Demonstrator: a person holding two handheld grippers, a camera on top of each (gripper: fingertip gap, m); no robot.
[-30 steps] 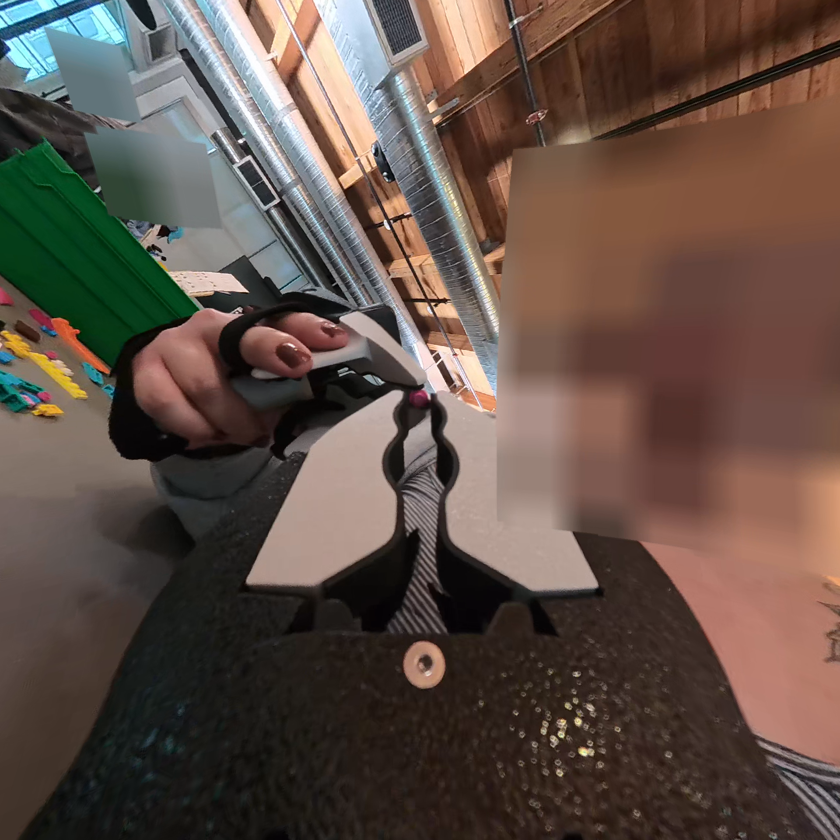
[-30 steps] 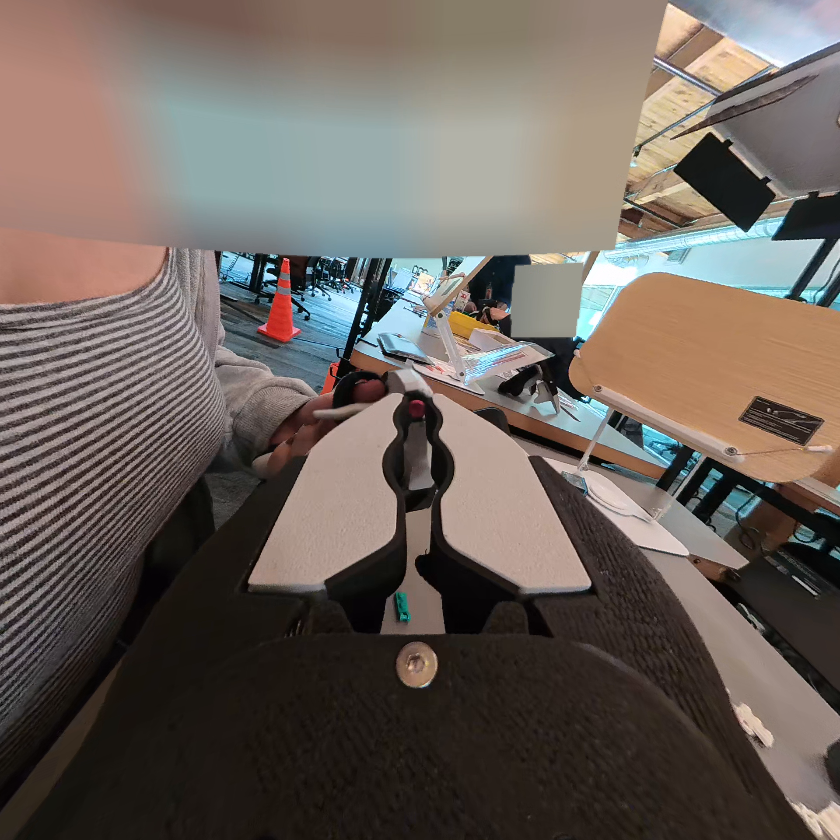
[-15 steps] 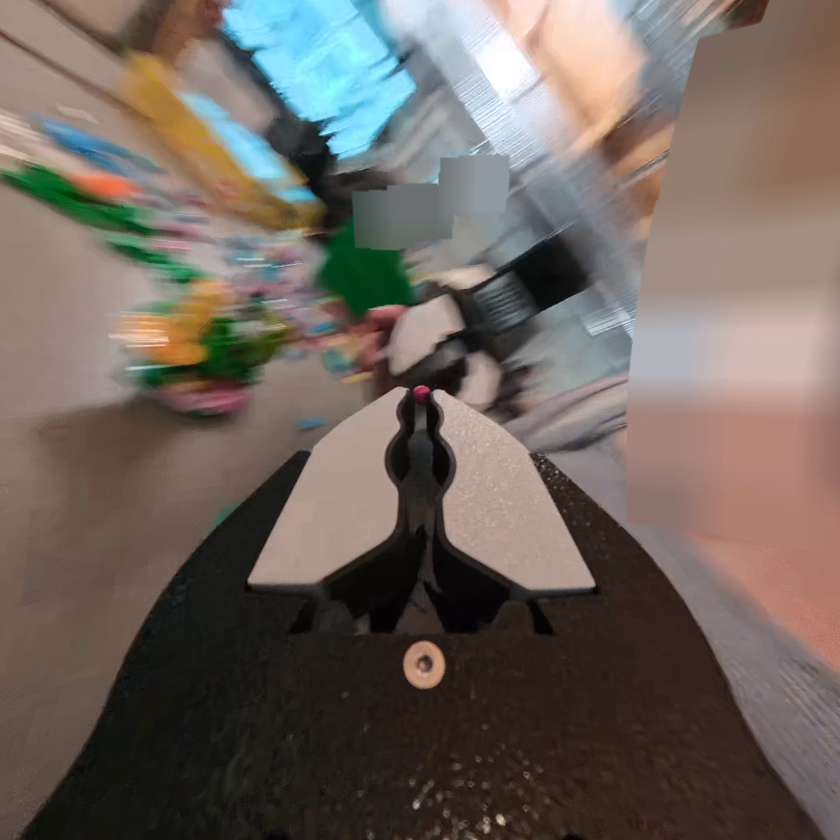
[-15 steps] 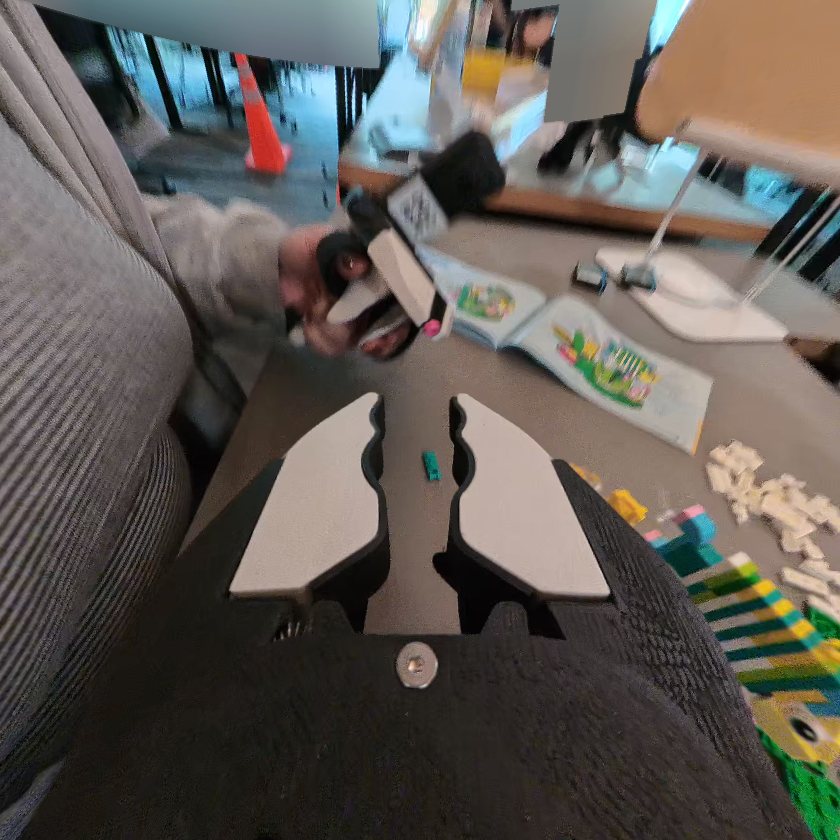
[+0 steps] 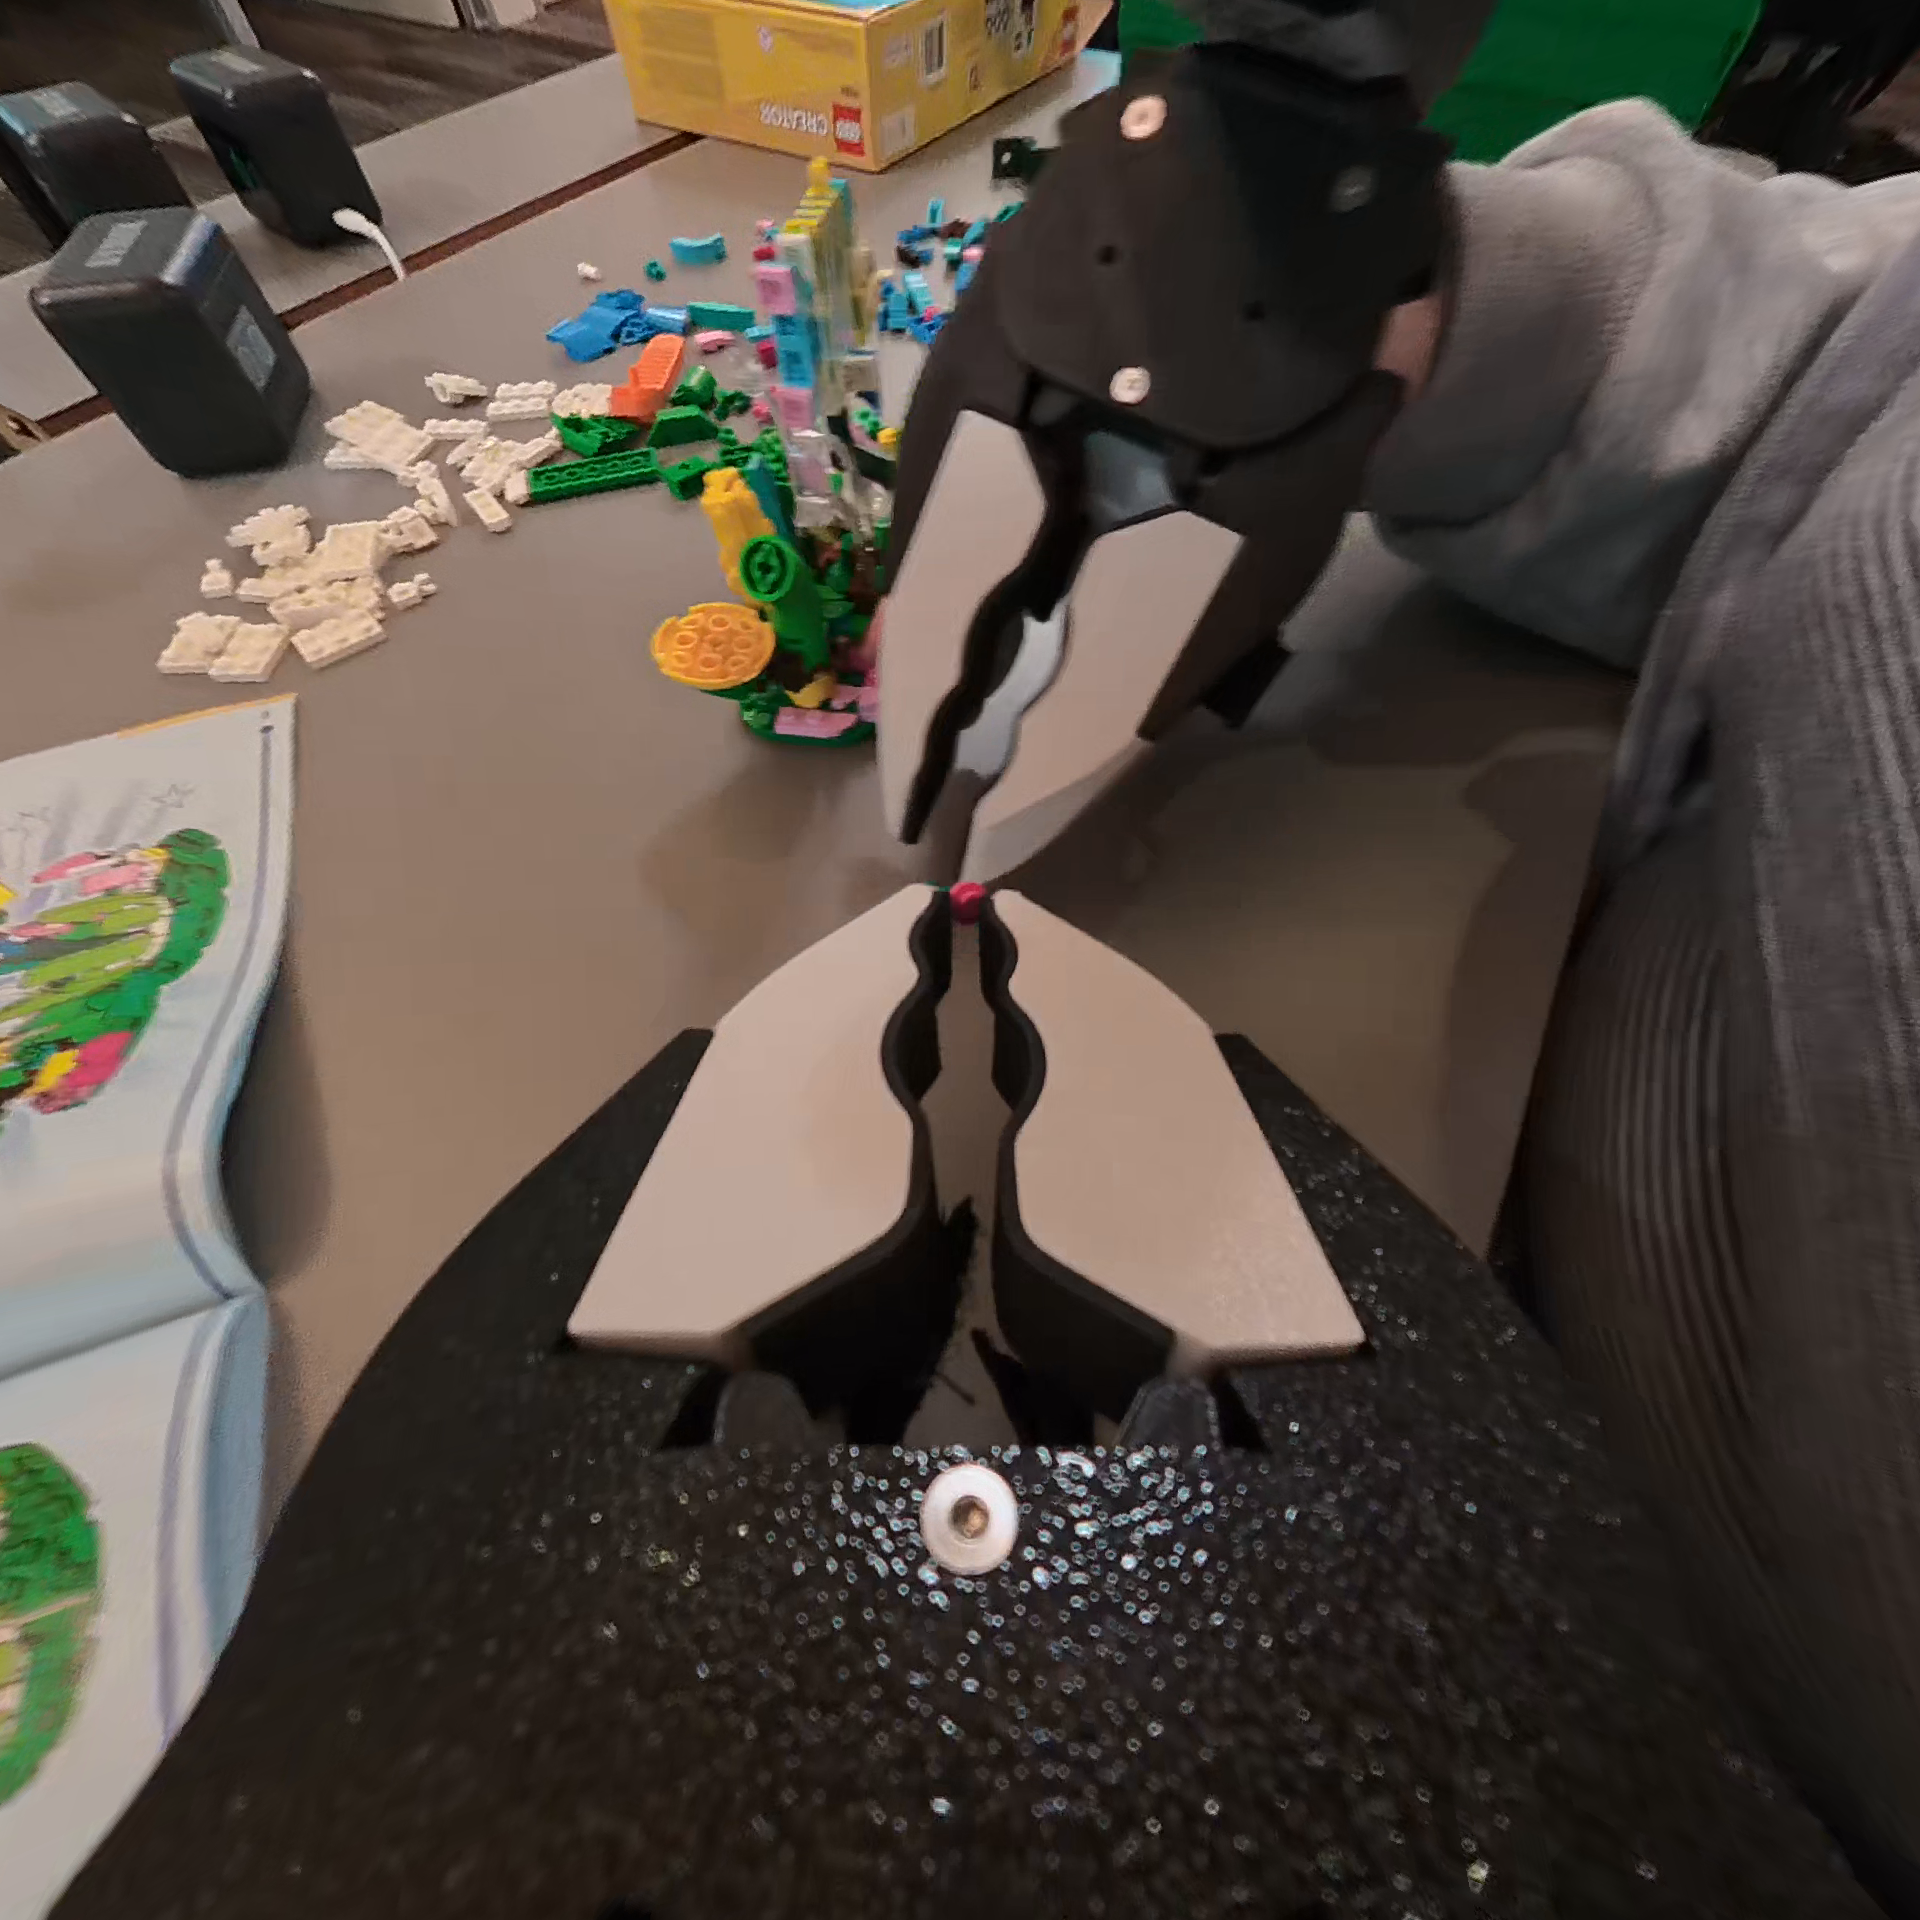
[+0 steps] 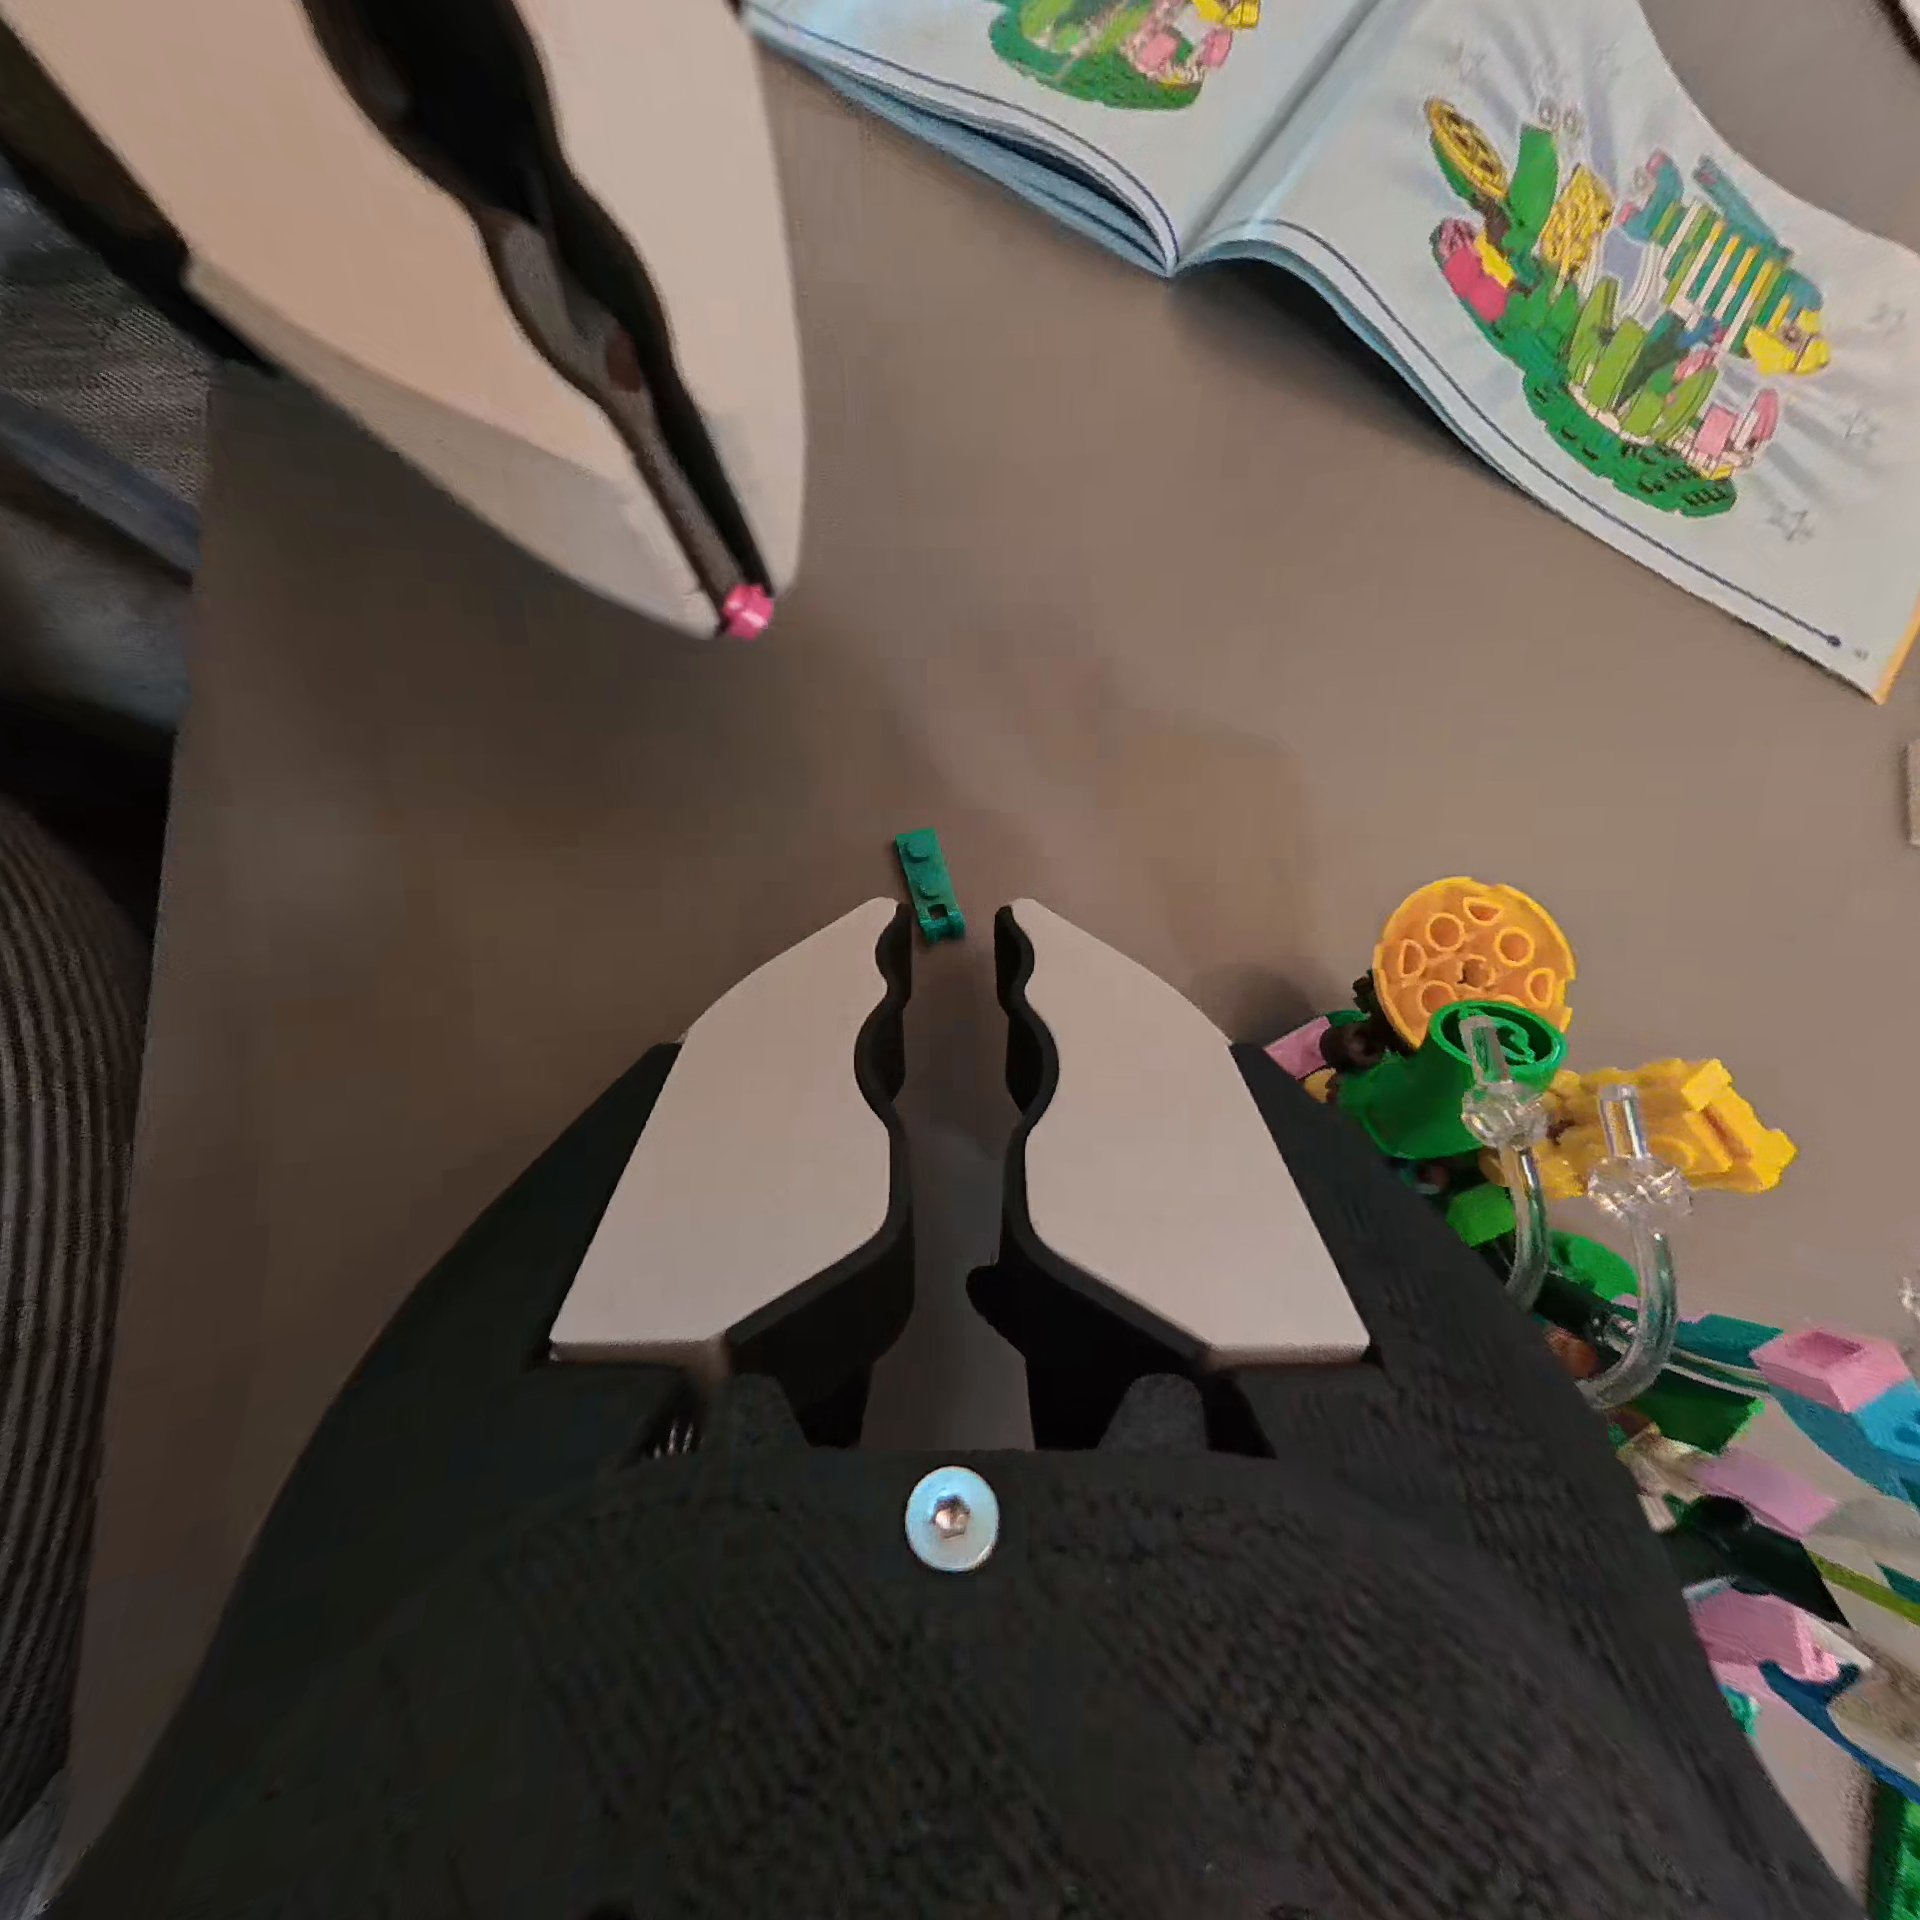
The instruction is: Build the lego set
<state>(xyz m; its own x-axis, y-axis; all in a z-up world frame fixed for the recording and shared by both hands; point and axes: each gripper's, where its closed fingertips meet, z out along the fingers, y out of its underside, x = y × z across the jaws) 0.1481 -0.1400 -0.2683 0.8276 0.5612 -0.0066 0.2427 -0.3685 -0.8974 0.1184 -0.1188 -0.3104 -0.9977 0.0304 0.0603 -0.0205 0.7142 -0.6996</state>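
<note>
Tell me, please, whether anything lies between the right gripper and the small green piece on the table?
Nothing visible does. The green piece lies on bare table just ahead of the right gripper, whose jaws are open. The left gripper is off to the side.

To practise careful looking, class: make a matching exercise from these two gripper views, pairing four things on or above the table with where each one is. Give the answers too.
Things
1. pink piece
2. green piece
3. booklet
4. white pieces

Places
A. lying open on the table
B. flat on the table, just ahead of the open right gripper
C. pinched at the tips of the left gripper
D. loose heap near the black boxes

Pairs: 1-C, 2-B, 3-A, 4-D
</note>
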